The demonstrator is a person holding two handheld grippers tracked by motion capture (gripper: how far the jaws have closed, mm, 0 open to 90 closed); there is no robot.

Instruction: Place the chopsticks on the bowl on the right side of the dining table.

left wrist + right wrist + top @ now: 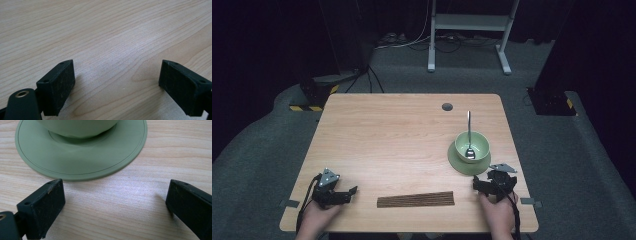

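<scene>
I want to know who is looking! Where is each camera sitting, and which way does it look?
High view: sits above the person's side, looks forward and down on the table; both forearms, left gripper and right gripper show.
Left gripper view: rides on the left gripper, looks low across bare wood between its open jaws.
Right gripper view: rides on the right gripper, faces the green plate and bowl, jaws open.
Shared: high and right gripper views both show the plate and bowl.

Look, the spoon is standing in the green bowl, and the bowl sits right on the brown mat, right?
Not quite. The spoon does stand in the green bowl, but the bowl sits on a green plate, as the high view shows. The brown mat lies apart.
</scene>
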